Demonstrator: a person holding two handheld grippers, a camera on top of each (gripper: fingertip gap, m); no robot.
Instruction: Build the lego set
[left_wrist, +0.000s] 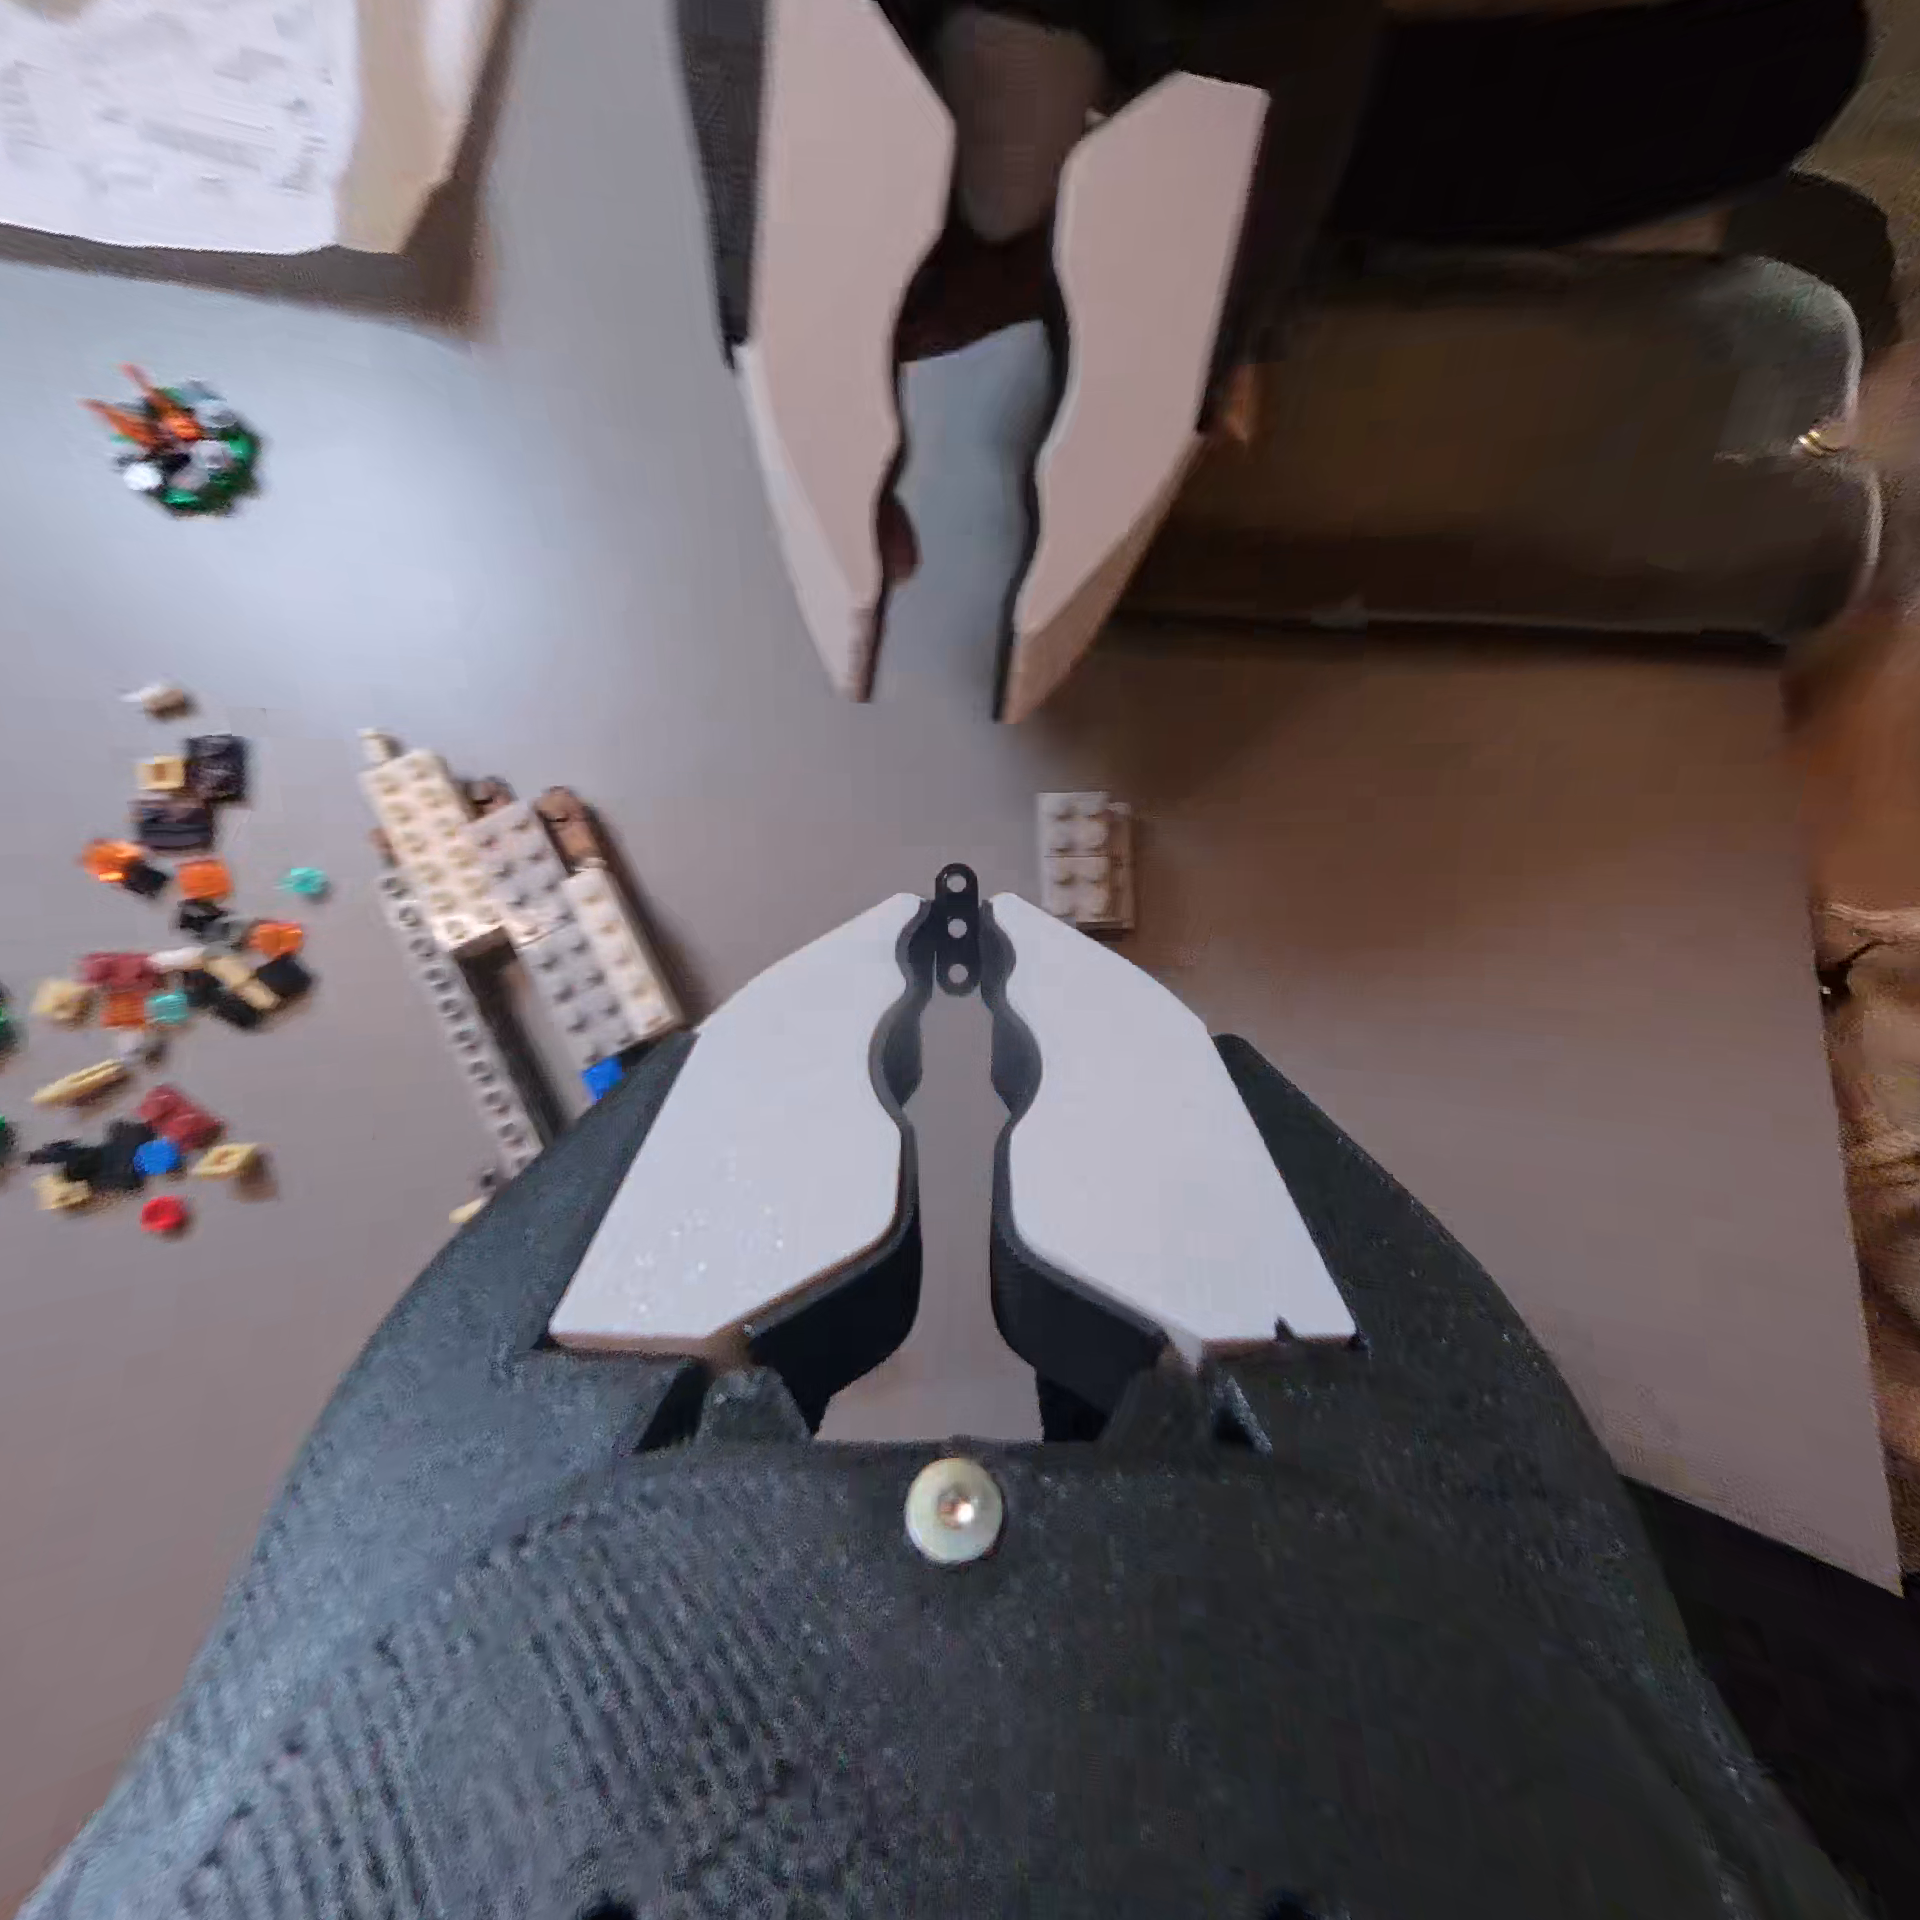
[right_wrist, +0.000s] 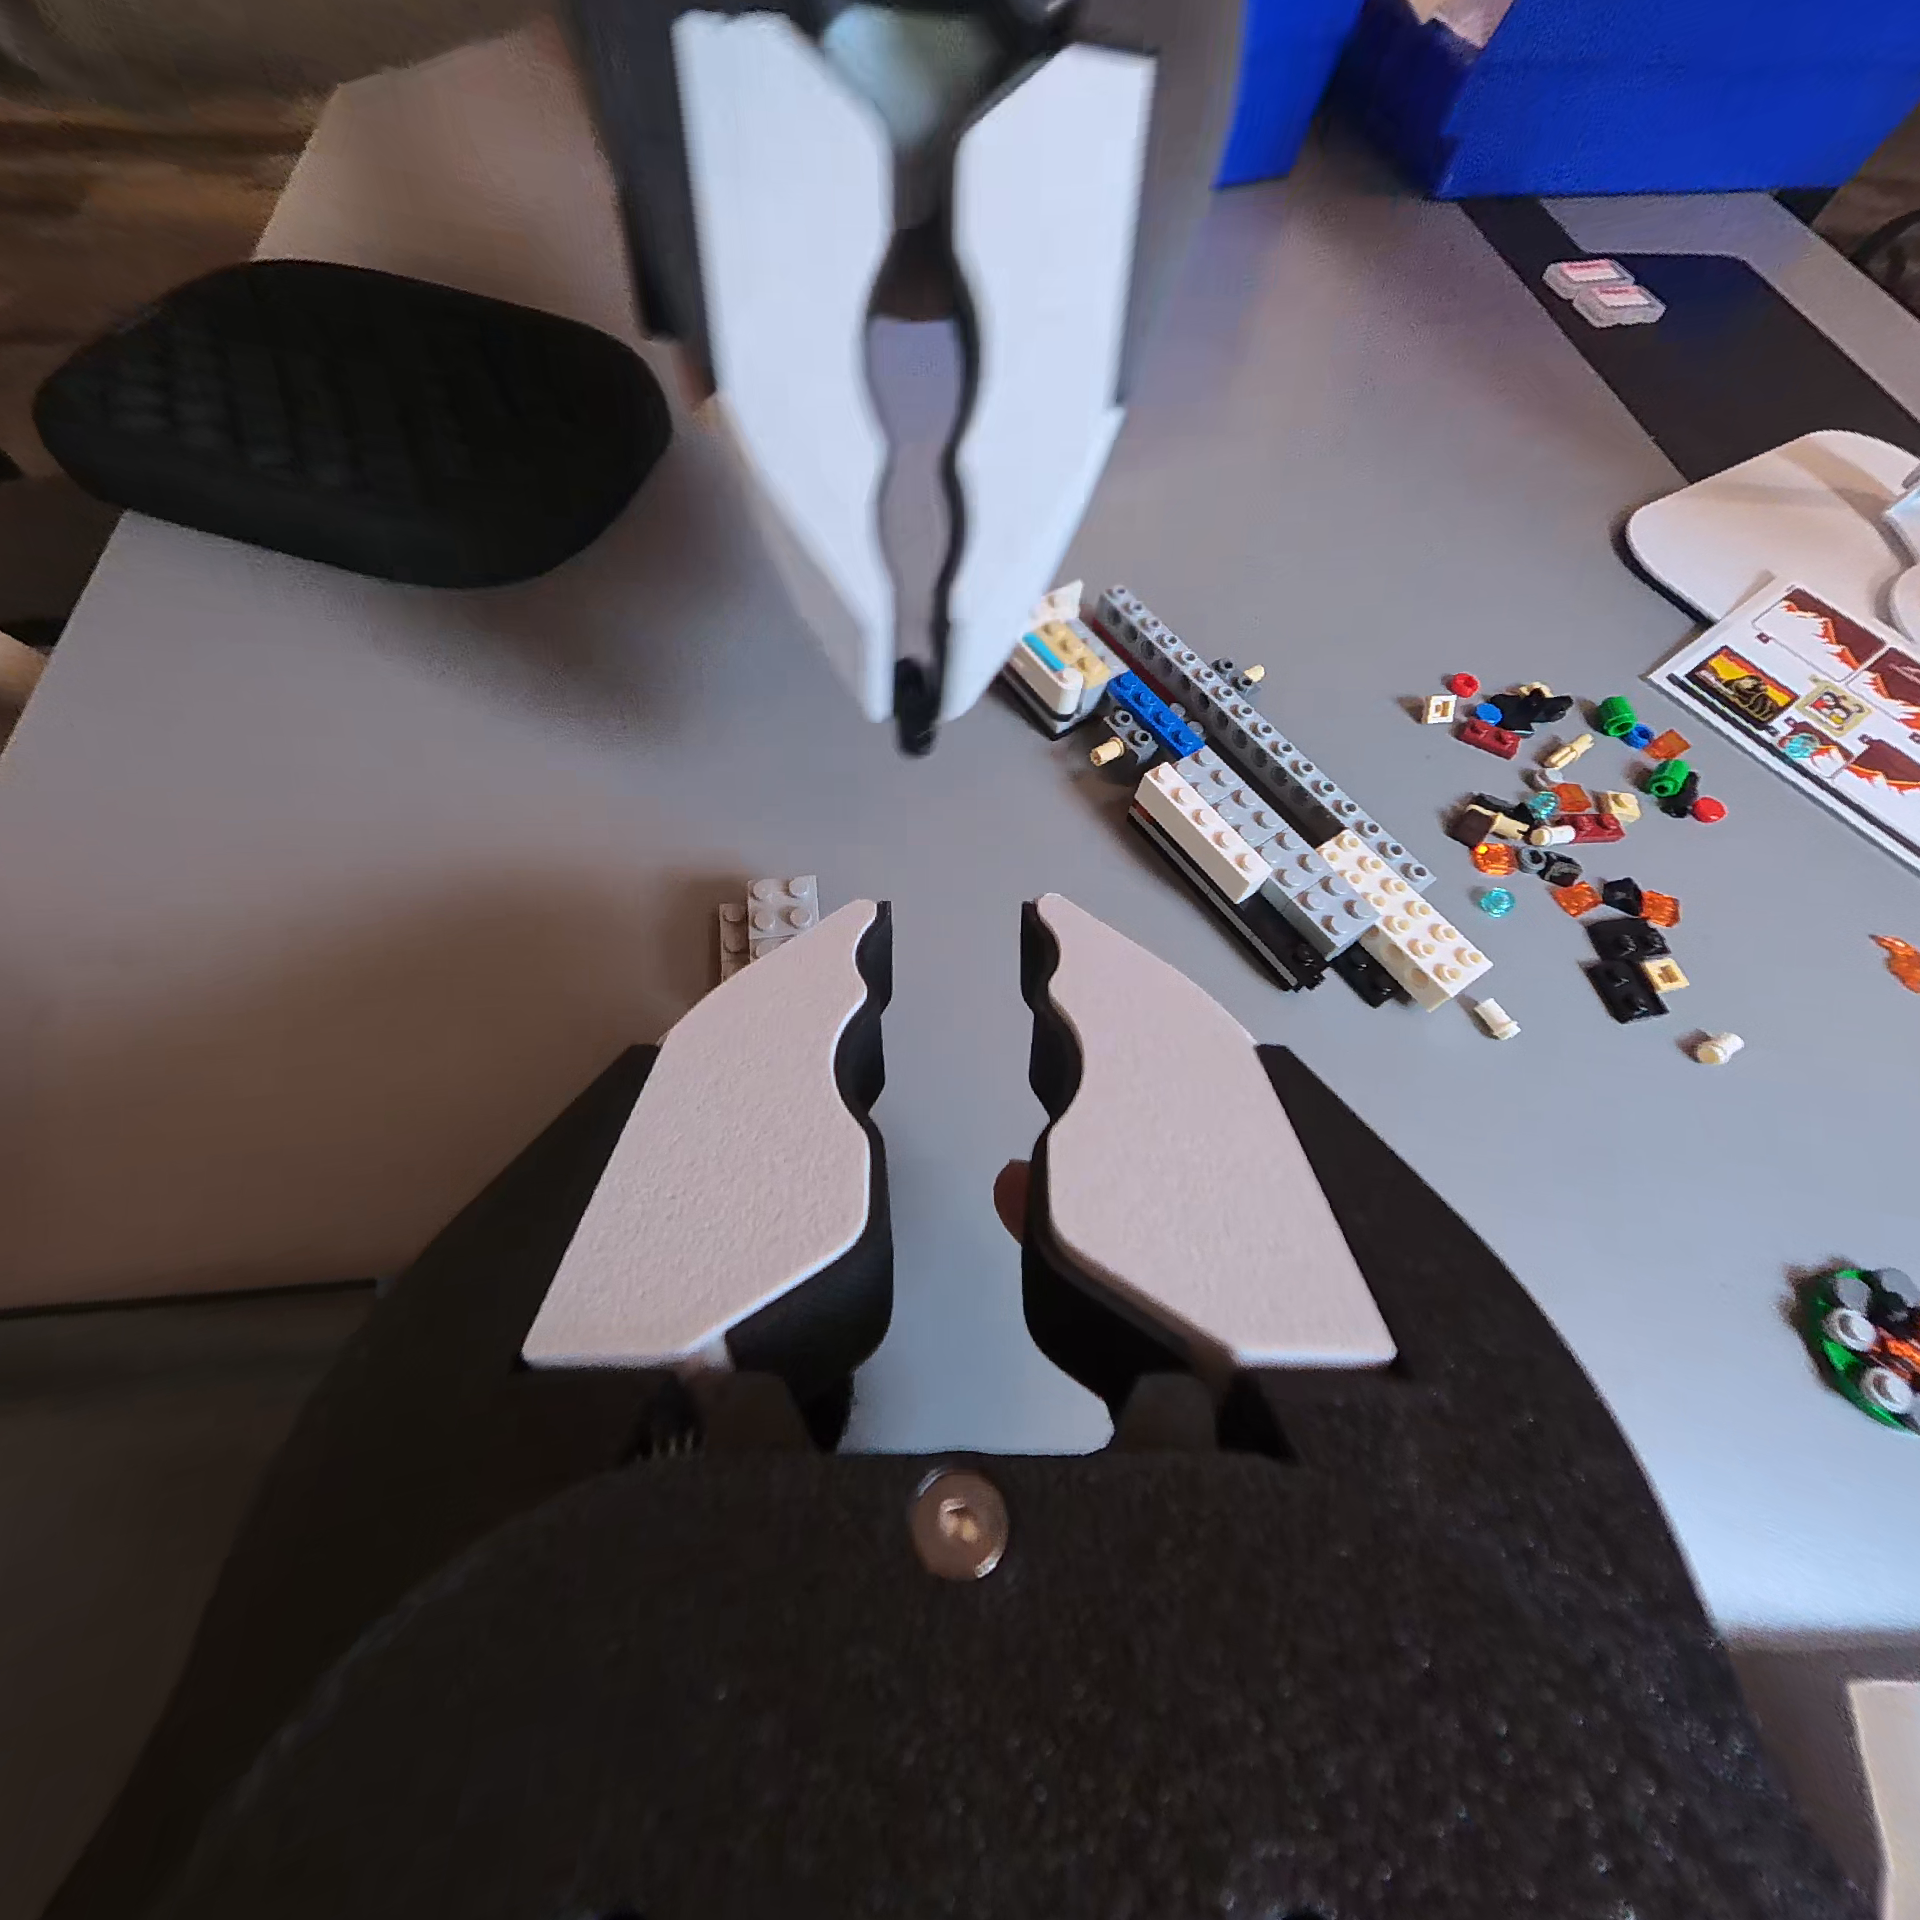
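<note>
My left gripper (left_wrist: 956, 914) is shut on a small black beam with holes (left_wrist: 956, 920), held above the grey table. It also shows in the right wrist view (right_wrist: 920, 717), facing me, with the black piece (right_wrist: 916, 712) at its tips. My right gripper (right_wrist: 956, 925) is open and empty; it shows across from me in the left wrist view (left_wrist: 930, 696). A small light grey brick stack (left_wrist: 1086, 868) lies just right of my left tips, and beside my right gripper's left finger (right_wrist: 774, 920). The long partly built model (right_wrist: 1268, 810) of grey, white and blue bricks lies to the right; it also shows in the left wrist view (left_wrist: 499, 925).
Loose small pieces (right_wrist: 1569, 821) are scattered right of the model, also in the left wrist view (left_wrist: 166, 987). A round green build (right_wrist: 1865, 1351) sits near the right edge. A sticker sheet (right_wrist: 1808, 717), a blue box (right_wrist: 1558, 94) and a black chair seat (right_wrist: 353, 416) surround the table. The grippers' ends are close to 4 cm from one another. The small light grey brick stack (left_wrist: 1086, 868) is about 5 cm from both grippers' fingertips.
</note>
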